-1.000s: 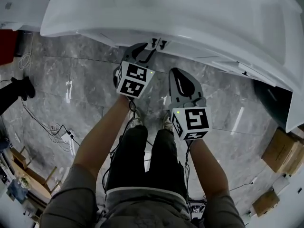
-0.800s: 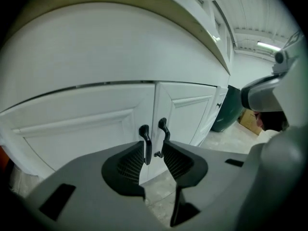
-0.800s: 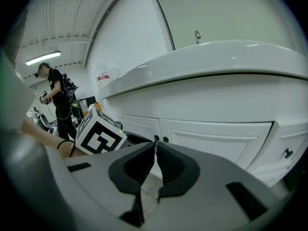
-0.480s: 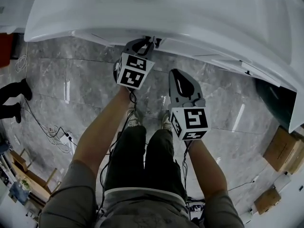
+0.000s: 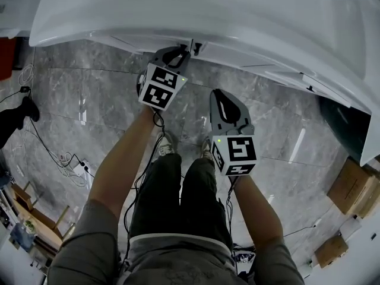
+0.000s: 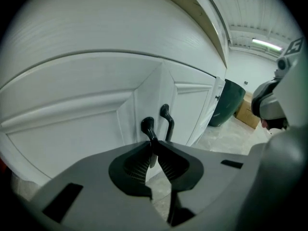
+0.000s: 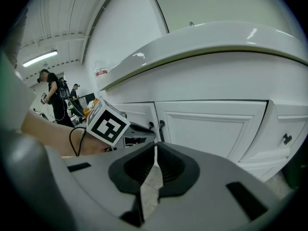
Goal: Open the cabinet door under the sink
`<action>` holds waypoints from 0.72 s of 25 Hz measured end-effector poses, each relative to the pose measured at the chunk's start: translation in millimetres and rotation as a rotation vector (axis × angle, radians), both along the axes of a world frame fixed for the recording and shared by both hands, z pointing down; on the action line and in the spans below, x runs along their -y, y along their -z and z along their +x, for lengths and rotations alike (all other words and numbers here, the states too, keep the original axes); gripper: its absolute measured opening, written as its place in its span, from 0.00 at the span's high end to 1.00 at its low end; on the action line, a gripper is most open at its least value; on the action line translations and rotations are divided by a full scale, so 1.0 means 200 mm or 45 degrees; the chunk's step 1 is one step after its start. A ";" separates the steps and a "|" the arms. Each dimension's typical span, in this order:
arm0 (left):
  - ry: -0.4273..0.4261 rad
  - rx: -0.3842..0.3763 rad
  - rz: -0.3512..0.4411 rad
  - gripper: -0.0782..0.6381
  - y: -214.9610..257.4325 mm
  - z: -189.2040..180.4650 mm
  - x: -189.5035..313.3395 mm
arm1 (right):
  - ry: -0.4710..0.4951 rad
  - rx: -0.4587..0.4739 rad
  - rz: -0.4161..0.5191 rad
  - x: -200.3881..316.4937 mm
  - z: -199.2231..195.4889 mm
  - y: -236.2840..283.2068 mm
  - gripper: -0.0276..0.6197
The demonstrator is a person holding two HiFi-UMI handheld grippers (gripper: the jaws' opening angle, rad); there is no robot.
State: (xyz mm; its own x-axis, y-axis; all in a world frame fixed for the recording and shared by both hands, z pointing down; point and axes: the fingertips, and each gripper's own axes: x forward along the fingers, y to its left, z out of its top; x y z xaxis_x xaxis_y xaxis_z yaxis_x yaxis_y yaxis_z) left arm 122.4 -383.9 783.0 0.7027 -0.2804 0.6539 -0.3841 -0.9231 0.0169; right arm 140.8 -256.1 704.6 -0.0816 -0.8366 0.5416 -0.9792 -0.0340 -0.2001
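While the person stands on the grey marble floor point(image 5: 89, 100) in black trousers point(image 5: 178, 200), both bare forearms reach forward and down from short sleeves. Nearest, the right forearm point(image 5: 255, 212) runs almost straight ahead. The right gripper point(image 5: 218, 94) it carries is held back from the cabinet, over the floor, pointing forward and down. Its jaws are pressed together with nothing between them.

Farther out and to the left, the left forearm point(image 5: 122, 165) is stretched longer and angles in toward the middle. The left gripper point(image 6: 153, 147) tilts downward, with its tip right up at the cabinet front under the basin's edge. Its jaws have just been closing and now pinch the lower part of the black door handle point(image 6: 147, 127), the left one of a pair.

That handle sits at the right edge of the white panelled cabinet door point(image 6: 72, 124), which is closed. A second black handle point(image 6: 166, 117) stands just beside it on the right-hand door point(image 6: 195, 105). Above and beyond the doors spreads the white sink point(image 5: 208, 10).
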 end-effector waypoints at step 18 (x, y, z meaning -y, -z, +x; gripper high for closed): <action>-0.193 -0.007 0.030 0.81 0.00 -0.45 -0.36 | 0.277 0.017 -0.133 -0.17 -0.53 0.01 0.90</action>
State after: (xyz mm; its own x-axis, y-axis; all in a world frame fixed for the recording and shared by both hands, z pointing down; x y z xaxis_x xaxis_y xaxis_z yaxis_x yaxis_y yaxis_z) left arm 32.2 -311.1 783.1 0.7416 -0.1863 0.6444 -0.2403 -0.9707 -0.0040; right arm 34.6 -221.2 702.9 -0.2613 -0.7379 0.6223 -0.9631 0.1562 -0.2193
